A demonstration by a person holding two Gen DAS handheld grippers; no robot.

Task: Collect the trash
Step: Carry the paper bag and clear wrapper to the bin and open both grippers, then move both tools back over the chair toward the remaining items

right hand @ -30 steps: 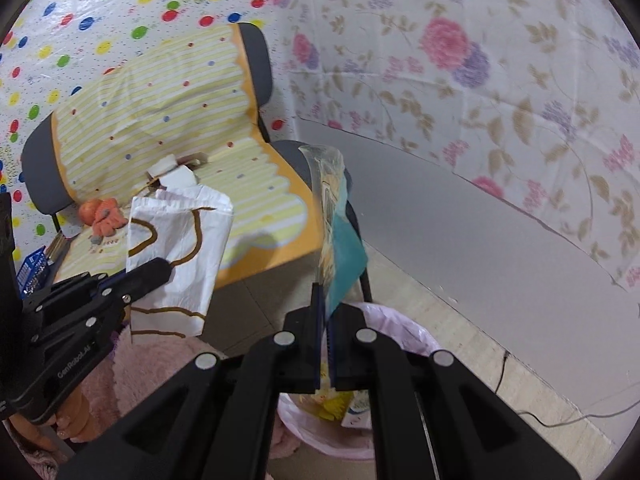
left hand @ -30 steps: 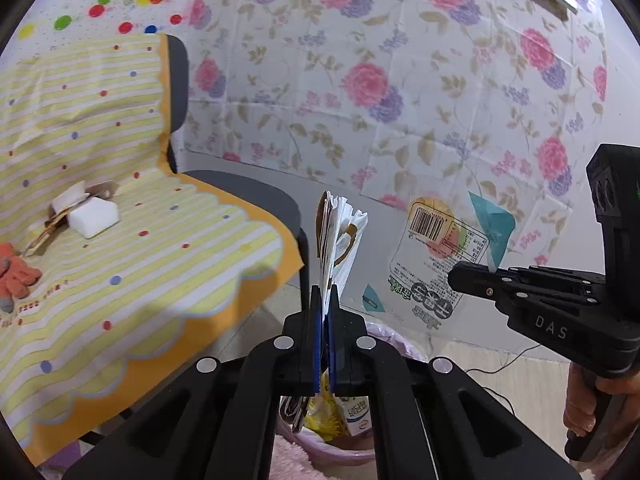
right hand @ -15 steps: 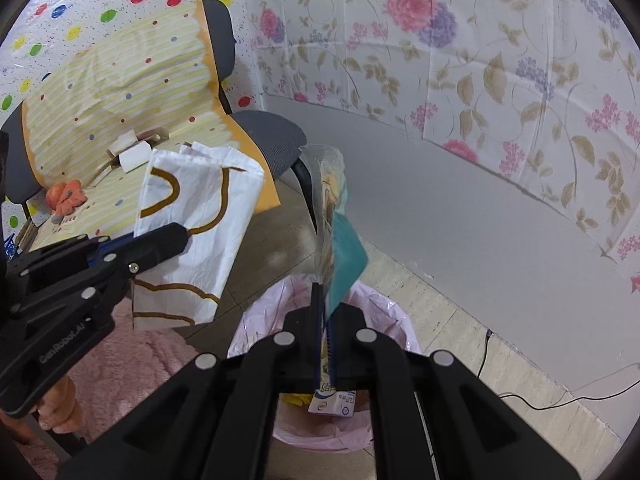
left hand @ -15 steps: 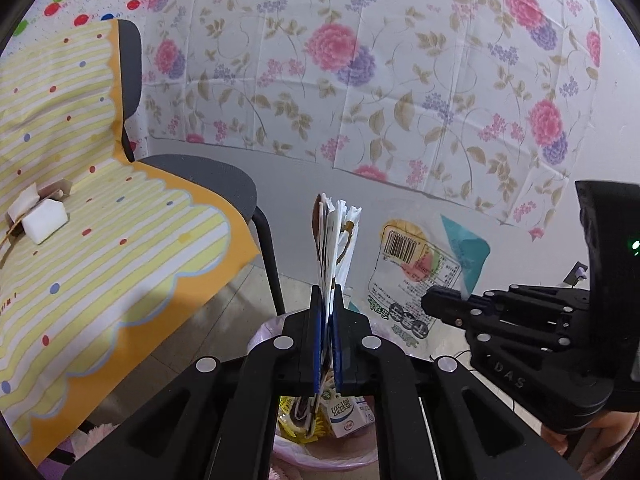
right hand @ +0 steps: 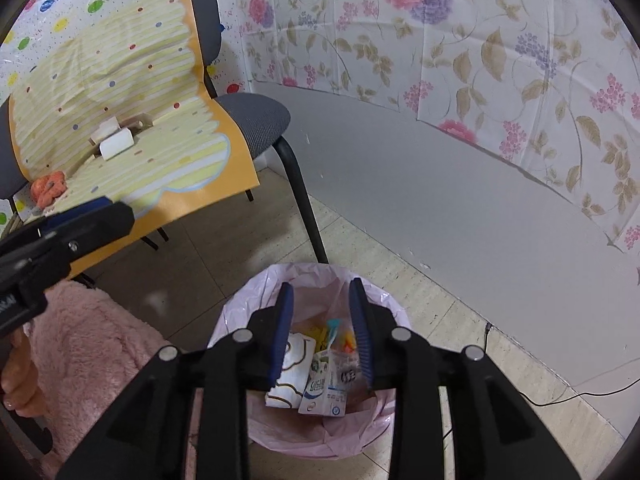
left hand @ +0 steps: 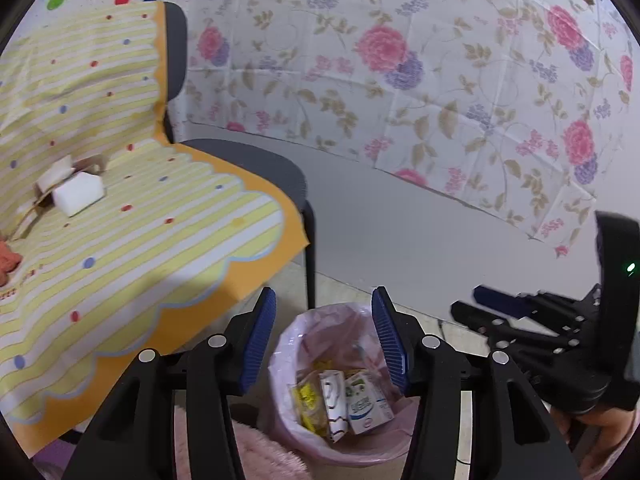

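The release step of a trash drop is judged to be in hand: both grippers are held above the pink-lined bin (right hand: 320, 432), which stands on the floor just right of the near chair leg. The jaws of the left gripper (left hand: 323, 340) are opening, and nothing is seen between its blue pads, only the bin's contents below. The jaws of the right gripper (right hand: 322, 332) are likewise opening with nothing pressed between them. Inside the bin a white wrapper with brown loops (right hand: 289, 376), a small milk carton (right hand: 323, 390), a clear packet with a teal corner (right hand: 340, 340) and a yellow wrapper (left hand: 308, 400) are lying loose. More items are left on the chair's striped yellow cover (left hand: 132, 240), far to the left: a white block (left hand: 78, 199) resting against torn cardboard scraps (left hand: 68, 168), and an orange object (right hand: 49, 188) near the cover's left edge, too small to identify. The next move is judged to call for both grippers being lifted clear of the bin and swung left to the seat, with 1 pair of jaws opened wide enough to take the white block.
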